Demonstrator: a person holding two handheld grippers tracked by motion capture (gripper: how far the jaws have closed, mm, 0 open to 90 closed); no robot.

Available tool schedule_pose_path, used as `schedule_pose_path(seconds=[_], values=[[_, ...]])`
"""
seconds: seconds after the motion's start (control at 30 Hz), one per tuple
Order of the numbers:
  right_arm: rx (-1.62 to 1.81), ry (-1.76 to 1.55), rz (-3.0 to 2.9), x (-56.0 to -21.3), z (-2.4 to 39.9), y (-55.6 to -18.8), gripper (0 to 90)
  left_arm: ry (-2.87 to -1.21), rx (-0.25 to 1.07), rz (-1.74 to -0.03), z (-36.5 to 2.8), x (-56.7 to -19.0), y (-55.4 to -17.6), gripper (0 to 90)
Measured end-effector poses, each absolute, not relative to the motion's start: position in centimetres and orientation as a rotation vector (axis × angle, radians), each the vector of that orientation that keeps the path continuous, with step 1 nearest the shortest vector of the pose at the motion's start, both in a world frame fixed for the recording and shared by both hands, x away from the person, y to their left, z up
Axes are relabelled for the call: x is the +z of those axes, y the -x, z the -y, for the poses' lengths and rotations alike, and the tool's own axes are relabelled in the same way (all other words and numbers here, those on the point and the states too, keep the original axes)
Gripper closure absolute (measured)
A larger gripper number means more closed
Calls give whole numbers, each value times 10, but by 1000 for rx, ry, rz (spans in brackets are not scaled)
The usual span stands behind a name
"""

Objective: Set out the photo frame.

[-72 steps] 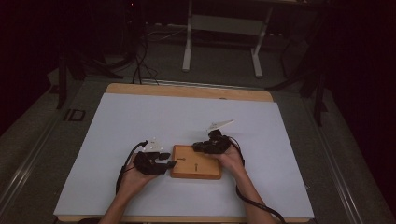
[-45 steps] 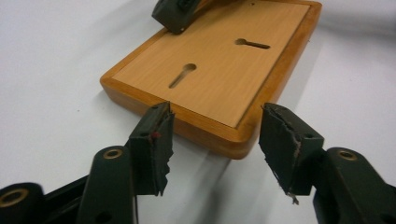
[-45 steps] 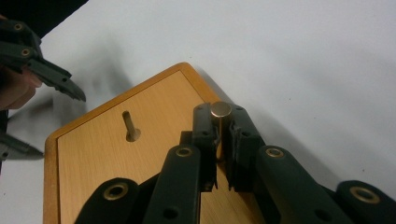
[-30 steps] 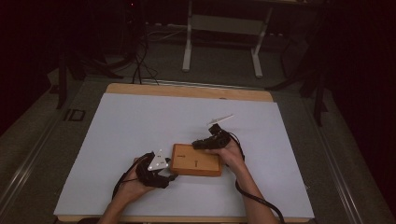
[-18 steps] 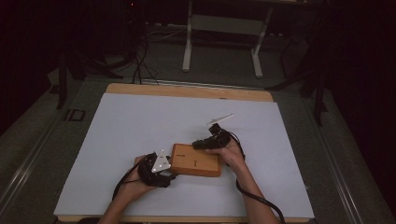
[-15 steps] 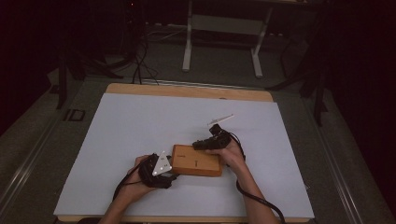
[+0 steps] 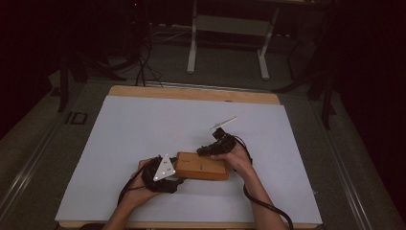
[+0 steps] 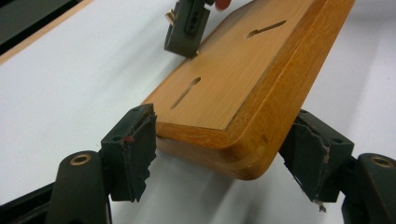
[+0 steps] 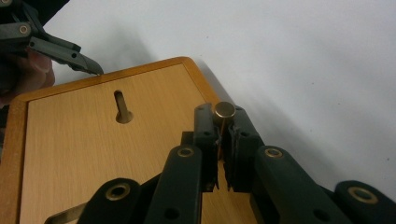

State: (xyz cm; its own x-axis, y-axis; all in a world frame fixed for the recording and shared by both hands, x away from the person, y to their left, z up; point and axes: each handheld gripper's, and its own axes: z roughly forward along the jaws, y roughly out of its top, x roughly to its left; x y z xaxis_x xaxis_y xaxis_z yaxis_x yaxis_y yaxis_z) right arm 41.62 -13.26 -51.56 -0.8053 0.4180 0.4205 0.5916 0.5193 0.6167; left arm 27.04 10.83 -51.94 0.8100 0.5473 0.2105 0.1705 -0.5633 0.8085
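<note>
Two grippers work on a wooden board near the front edge of the table.

Nearest to the person, the left gripper (image 7: 177,173) has its jaws spread around the left end of the wooden board (image 7: 201,166). In the left gripper view its pads (image 8: 140,149) stand at both sides of the board's corner, but I cannot tell if they already press the wood. The board lies flat on the white table (image 7: 143,124) and shows two keyhole slots (image 8: 186,92). Further back, the right gripper (image 9: 223,122) has its jaws pressed together on a small brass knob (image 9: 224,110) at the board's far edge. I judge the work is in the middle: the knob is gripped, and pulling or turning it is still left. No container is visible.
</note>
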Motion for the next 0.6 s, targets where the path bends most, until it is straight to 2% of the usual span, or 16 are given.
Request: schedule_pose_path(seconds=[0.27, 0.4, 0.6], values=[[-1131, 844, 2512, -515, 134, -416, 843, -2120, 556, -504, -107, -515, -267, 286], [-1077, 827, 2524, -514, 128, -415, 840, -2124, 510, -453, -98, -516, -266, 325], [-1103, 826, 2543, -515, 125, -414, 819, -2101, 524, -463, -97, -515, -268, 339]])
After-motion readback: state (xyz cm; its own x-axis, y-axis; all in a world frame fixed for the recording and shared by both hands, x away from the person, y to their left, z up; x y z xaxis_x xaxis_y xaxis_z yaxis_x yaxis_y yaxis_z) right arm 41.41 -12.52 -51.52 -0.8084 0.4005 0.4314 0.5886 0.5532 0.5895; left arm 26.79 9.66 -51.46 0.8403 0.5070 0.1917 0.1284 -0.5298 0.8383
